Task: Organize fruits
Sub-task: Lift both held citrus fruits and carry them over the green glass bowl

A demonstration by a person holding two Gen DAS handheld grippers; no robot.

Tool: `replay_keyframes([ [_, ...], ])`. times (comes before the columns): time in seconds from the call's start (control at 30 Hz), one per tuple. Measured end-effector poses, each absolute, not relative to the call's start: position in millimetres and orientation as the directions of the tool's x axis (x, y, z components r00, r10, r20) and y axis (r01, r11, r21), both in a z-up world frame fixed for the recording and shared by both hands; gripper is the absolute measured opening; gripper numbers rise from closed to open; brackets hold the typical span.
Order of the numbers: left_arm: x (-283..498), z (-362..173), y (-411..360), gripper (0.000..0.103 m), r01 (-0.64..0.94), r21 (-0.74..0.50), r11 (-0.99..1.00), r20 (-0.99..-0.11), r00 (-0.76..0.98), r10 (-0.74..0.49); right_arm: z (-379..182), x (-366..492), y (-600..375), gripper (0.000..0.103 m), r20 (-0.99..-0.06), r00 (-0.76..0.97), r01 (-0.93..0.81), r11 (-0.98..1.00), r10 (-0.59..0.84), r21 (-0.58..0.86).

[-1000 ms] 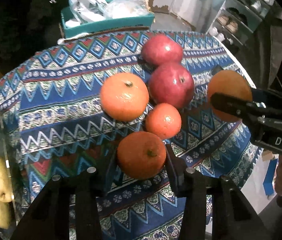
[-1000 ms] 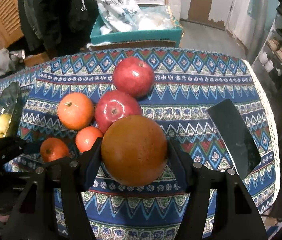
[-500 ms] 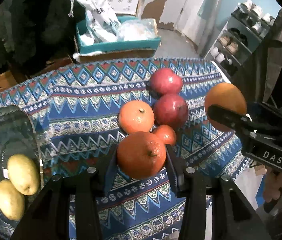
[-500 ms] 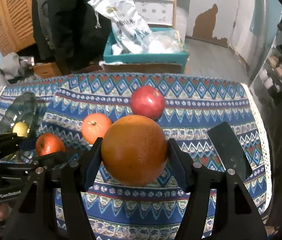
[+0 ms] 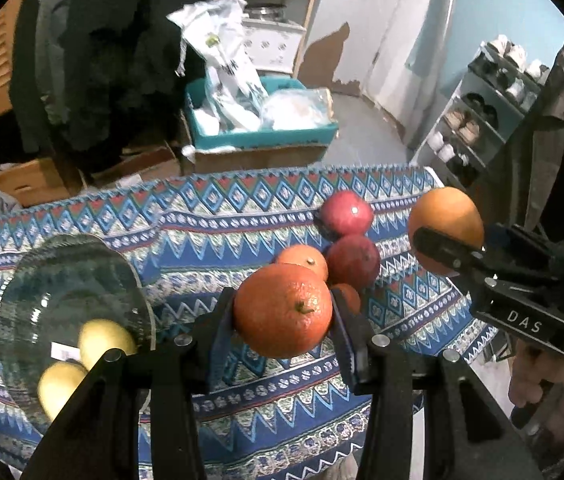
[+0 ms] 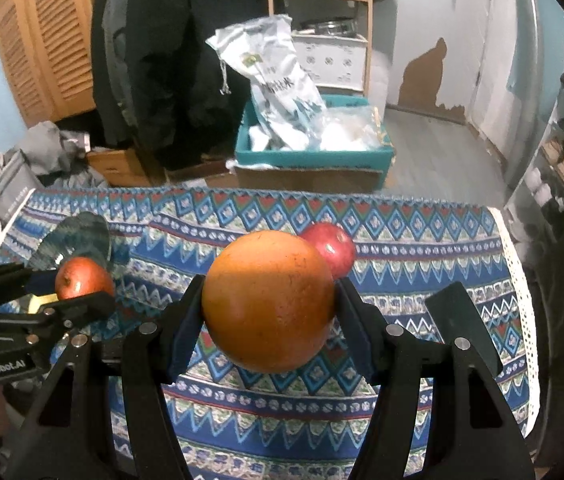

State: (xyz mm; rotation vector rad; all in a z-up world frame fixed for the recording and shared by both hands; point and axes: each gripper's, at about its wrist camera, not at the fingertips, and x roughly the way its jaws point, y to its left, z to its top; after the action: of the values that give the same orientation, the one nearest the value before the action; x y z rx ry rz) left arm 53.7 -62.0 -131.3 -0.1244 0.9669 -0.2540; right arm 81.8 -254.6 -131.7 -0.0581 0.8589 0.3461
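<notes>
Both fruits are up off the counter [image 5: 217, 236] now. Step in hand, as I judge it: carry each to the glass bowl [image 5: 41, 280] at the left end of the patterned cloth, where two yellow fruits [image 5: 105, 342] already lie.

To do it well: bring the left one in first (it's nearest the bowl), lower till the fruit is just above the glass, then ease the jaws apart so it settles beside the yellow ones, not on top of them. Keep the right one clear meanwhile so the two tools don't knock. Glass rim is thin, so go in from above, not across the edge.

Left hand-held gripper [image 5: 284, 316]: jaws partly closed, pinching a small orange [image 5: 284, 310] at its widest part, stem facing the camera, pads touching both sides.

Right hand-held gripper [image 6: 269, 312]: jaws spread wider, clamped on a larger orange [image 6: 269, 306], smooth skin, well above the cloth.

Left on the counter: two red apples [image 5: 346, 214], an orange [image 5: 304, 258] and a smaller one mostly hidden behind the held fruit. A dark flat slab [image 6: 458, 324] lies near the right edge (a phone? can't tell).
</notes>
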Motion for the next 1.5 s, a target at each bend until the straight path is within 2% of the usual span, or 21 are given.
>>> replay_keyframes([
  [0.23,42,-106,-40,0.046,0.143,-0.207,0.968,-0.764,0.595,-0.251,-112,76,-241,0.063,-0.72,0.624,-0.347,0.933,0.302,0.091],
  [0.8,24,-84,18,0.046,0.069,-0.207,0.976,-0.73,0.653,-0.201,-64,70,-182,0.063,-0.658,0.643,-0.439,0.893,0.391,0.101],
  [1.5,13,-85,84,0.046,-0.046,-0.226,0.973,-0.731,0.668,-0.138,-40,75,-98,0.063,-0.636,0.602,-0.539,0.833,0.483,0.122],
])
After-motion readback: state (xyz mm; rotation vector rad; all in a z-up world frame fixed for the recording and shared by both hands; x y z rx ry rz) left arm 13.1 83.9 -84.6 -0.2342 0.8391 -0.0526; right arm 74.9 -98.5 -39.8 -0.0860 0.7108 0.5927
